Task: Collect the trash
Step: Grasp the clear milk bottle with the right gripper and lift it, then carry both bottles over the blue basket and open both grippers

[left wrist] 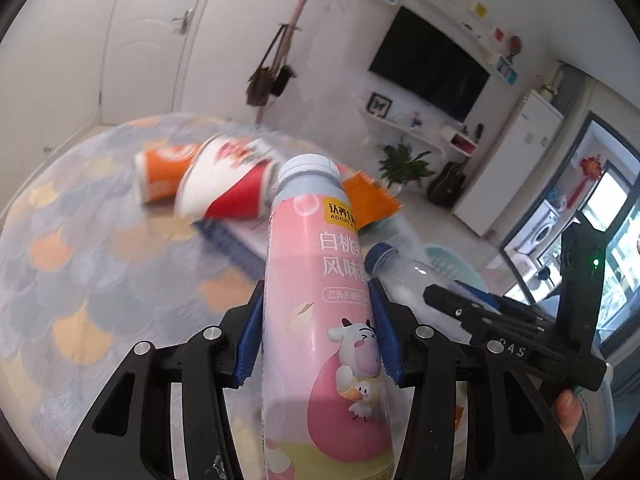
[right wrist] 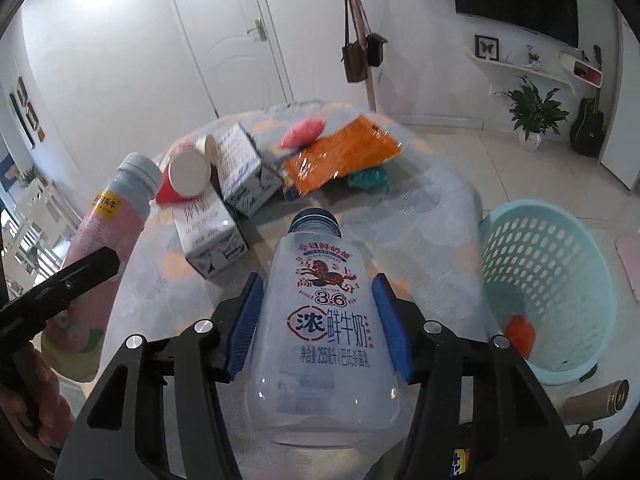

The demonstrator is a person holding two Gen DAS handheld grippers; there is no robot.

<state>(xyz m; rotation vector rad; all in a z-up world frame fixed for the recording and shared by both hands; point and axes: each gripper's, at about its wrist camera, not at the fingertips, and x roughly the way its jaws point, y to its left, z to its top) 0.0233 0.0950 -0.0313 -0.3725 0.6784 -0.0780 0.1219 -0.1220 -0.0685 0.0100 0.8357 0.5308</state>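
My left gripper (left wrist: pixel 318 332) is shut on a pink yogurt bottle (left wrist: pixel 320 300) with a pale blue cap, held above the table. The same bottle shows at the left of the right wrist view (right wrist: pixel 108 248). My right gripper (right wrist: pixel 318 320) is shut on a clear milk bottle (right wrist: pixel 320 340) with a dark blue cap; it also shows in the left wrist view (left wrist: pixel 404 276). On the table lie a red and white paper cup (right wrist: pixel 184 178), two milk cartons (right wrist: pixel 210 232), an orange snack bag (right wrist: pixel 344 152) and pink (right wrist: pixel 302 132) and teal (right wrist: pixel 368 178) crumpled pieces.
A light teal perforated basket (right wrist: pixel 548 280) stands on the floor right of the table, with an orange piece (right wrist: pixel 520 334) inside. A brass-coloured can (right wrist: pixel 596 398) lies beside it. The table (right wrist: pixel 440 216) has a scale-patterned cloth. A coat stand (right wrist: pixel 360 32) with bags stands behind.
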